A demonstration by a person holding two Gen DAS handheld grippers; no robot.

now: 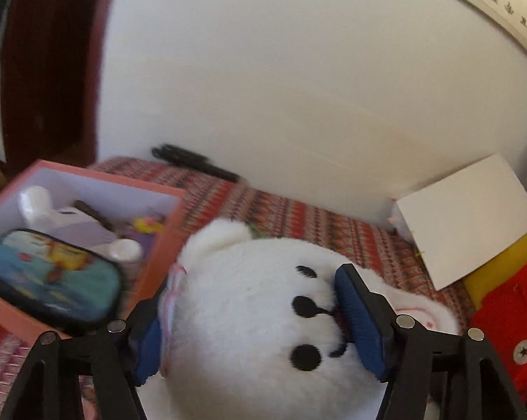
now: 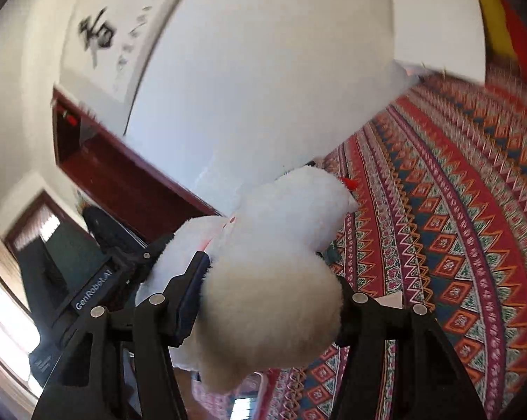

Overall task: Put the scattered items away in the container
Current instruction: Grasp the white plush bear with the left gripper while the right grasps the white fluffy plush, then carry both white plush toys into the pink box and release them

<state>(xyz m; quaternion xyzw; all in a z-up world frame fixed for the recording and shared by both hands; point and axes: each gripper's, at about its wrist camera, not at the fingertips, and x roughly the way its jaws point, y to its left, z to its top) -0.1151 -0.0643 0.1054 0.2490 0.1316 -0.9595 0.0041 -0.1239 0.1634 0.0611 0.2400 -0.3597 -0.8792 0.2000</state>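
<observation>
A white plush toy (image 1: 249, 301) with black eyes and nose is held by both grippers above the patterned bedspread. My left gripper (image 1: 253, 329) is shut on its head, blue pads pressing each side. My right gripper (image 2: 270, 308) is shut on the plush toy's (image 2: 270, 301) rounded lower end, and my other gripper shows to the left in that view. The pink box (image 1: 174, 224) stands to the left of the plush in the left wrist view. It holds a blue cartoon pouch (image 1: 53, 276), white items and small toys.
A red and yellow stuffed toy (image 1: 504, 315) lies at the right. A white card (image 1: 466, 217) leans on the white wall. A black object (image 1: 193, 161) lies along the wall behind the box. The patterned bedspread (image 2: 455, 210) stretches to the right.
</observation>
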